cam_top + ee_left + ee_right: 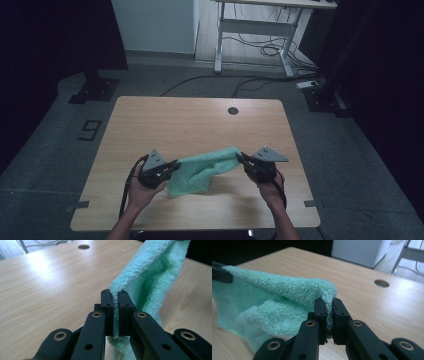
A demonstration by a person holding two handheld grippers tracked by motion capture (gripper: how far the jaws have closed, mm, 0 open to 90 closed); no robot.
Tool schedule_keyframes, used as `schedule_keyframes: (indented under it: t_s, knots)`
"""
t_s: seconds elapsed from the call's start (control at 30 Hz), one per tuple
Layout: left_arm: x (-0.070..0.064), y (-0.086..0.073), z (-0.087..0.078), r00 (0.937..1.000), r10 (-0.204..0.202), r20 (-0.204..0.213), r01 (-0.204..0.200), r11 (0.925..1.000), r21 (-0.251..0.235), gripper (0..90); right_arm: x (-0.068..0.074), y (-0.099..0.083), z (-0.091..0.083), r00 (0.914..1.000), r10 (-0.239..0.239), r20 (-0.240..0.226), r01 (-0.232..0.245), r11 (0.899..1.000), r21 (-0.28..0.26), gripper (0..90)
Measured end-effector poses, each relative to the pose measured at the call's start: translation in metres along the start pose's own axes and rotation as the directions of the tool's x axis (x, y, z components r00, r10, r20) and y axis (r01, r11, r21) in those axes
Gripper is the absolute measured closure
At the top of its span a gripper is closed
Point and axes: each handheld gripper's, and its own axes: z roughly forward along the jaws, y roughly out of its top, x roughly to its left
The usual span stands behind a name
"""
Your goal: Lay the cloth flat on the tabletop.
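mint-green fluffy terry towel (202,171) lower centre of high view, stretched between tongs, sagging onto light wooden table (200,120) | left gripper (172,166) clamped on its left edge | right gripper (241,159) clamped on its right corner

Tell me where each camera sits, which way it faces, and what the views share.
High view: above the person's side, facing forward and down on the light wooden table; both forearms and tongs show.
Left gripper view: rides the left tongs, facing along the jaws pinching the mint-green terry cloth.
Right gripper view: rides the right tongs, jaws clamping the cloth.
Shared: the cloth and the table's round hole.
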Motion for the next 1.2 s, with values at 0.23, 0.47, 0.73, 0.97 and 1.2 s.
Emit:
schedule_keyframes:
  t_s: [0.23,0.47,0.73,0.97,1.2]
  knots:
    - [-0.016,0.015,-0.034,0.9985,0.053,0.012,-0.052,0.9962,-0.070,85.4,0.020,0.019,-0.044,0.9980,-0.062,-0.010,0.061,0.994,-0.086,83.6]
    - [-0.025,0.015,-0.045,0.9971,0.073,0.023,-0.071,0.9937,-0.087,85.3,0.028,0.022,-0.059,0.9958,-0.091,-0.011,0.089,0.991,-0.100,83.5]
    - [-0.013,0.012,-0.029,0.9987,0.048,0.017,-0.047,0.9974,-0.054,84.6,0.021,0.019,-0.046,0.9965,-0.081,-0.018,0.080,0.994,-0.078,83.1]
    - [0.026,0.010,0.027,0.9982,-0.021,-0.056,0.023,0.9994,0.025,82.4,-0.011,0.024,0.031,0.9996,0.011,-0.025,-0.010,1.000,0.008,72.4]
    - [0.051,-0.007,0.055,0.9818,-0.064,-0.179,0.083,0.9916,0.100,46.4,-0.020,0.010,0.077,0.9895,0.066,0.128,-0.076,0.995,0.072,38.2]
